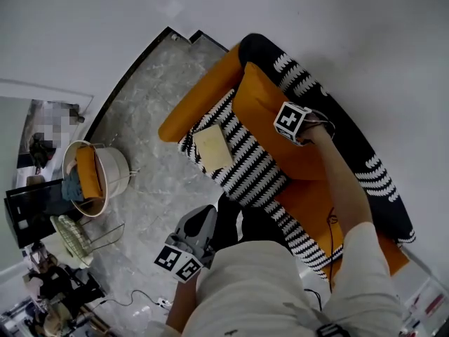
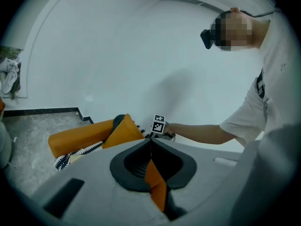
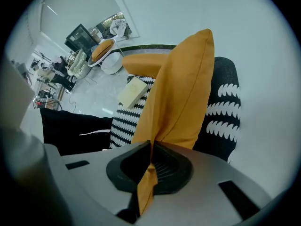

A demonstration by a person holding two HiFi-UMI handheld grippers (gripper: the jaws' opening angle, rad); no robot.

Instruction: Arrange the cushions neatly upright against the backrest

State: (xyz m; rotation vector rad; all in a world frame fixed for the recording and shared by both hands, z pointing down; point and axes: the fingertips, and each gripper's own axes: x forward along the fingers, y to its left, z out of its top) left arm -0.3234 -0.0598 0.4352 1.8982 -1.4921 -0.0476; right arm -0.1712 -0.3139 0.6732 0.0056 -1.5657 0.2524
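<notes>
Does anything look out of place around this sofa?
Yes. What looks like an orange cushion sits in a white basket on the floor, away from the sofa, and a pale flat item lies askew on its striped seat.

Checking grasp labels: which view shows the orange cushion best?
Right gripper view: orange cushion close, corner pinched between its jaws. Head view shows it from above on the sofa; left gripper view, small and far.
</notes>
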